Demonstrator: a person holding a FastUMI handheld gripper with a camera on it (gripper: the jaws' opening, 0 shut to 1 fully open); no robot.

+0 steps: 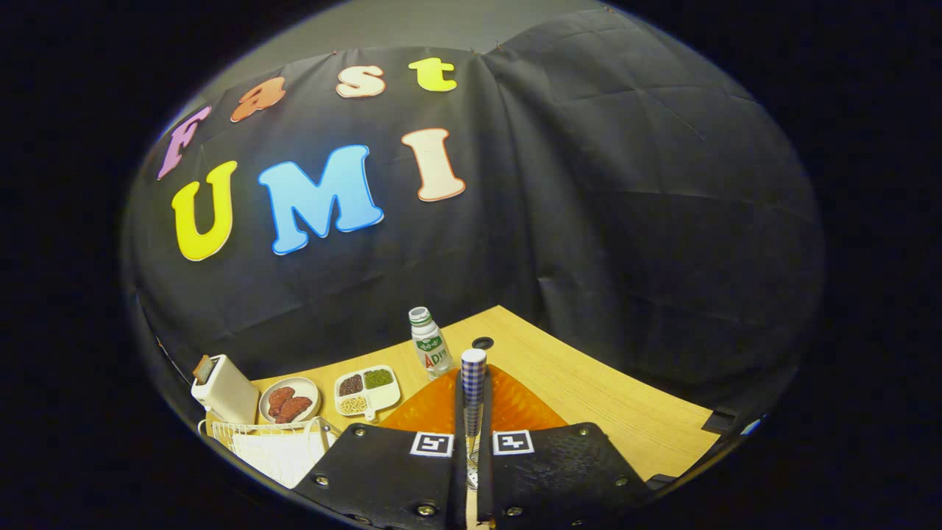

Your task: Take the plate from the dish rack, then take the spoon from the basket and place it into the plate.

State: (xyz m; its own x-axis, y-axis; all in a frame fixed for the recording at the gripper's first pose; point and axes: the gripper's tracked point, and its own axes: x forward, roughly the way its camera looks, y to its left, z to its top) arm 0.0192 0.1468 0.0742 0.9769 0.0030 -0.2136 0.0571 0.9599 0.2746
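Room: we see black cloth walling the booth behind a wooden table (589, 397).
Surface: an orange mat (515, 405) lies under the fingers.
Gripper (473, 430): pressed together on one spoon (473, 383), handle upright.
Counts: one bottle (429, 352) near the table's far edge, one divided dish (366, 391), one plate of meat (289, 401), one toaster (224, 389) at the left corner, one white rack (276, 442).
Task's empty plate: we cannot tell.
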